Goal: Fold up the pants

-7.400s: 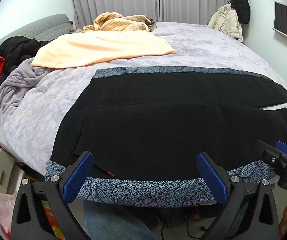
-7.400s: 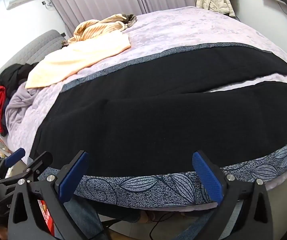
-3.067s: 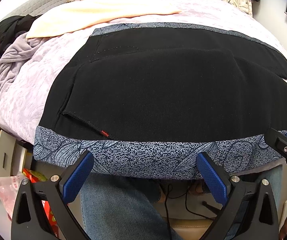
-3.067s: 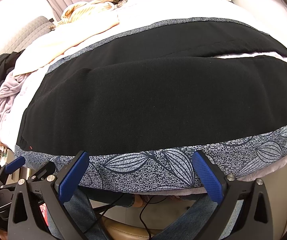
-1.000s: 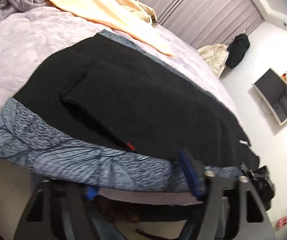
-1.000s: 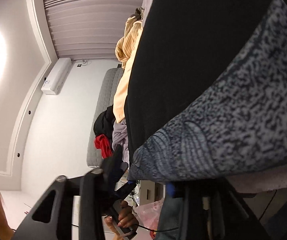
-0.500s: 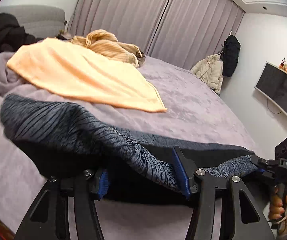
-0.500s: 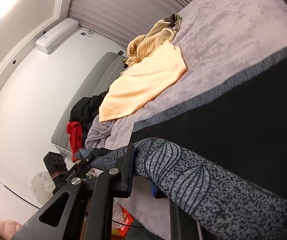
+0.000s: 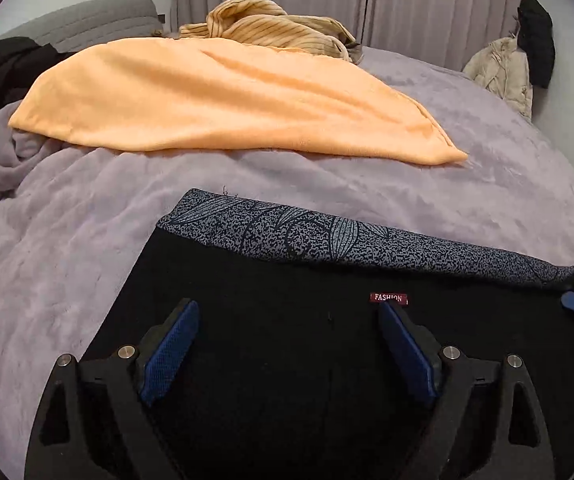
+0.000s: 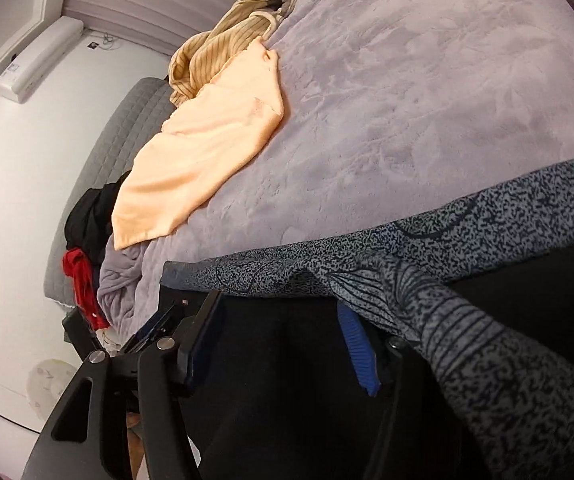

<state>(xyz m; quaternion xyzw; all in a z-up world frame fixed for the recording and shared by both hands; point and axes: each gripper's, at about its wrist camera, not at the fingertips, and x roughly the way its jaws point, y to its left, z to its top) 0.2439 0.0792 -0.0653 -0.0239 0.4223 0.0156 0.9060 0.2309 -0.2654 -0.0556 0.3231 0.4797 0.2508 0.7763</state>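
Pants (image 9: 287,360) folded beneath parted left tool (image 9: 287,328)

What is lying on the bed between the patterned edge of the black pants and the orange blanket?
Only bare purple bedspread separates the pants from the orange blanket, seen in the left wrist view.

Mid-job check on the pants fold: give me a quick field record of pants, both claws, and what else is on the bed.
pants: black pants with patterned grey band, lying flat on the purple bedspread
label: red FASHION tag facing up
left claw: open, over the black fabric, gripping nothing
right claw: open; patterned band draped over its right finger
other items: orange towel, striped garment behind it
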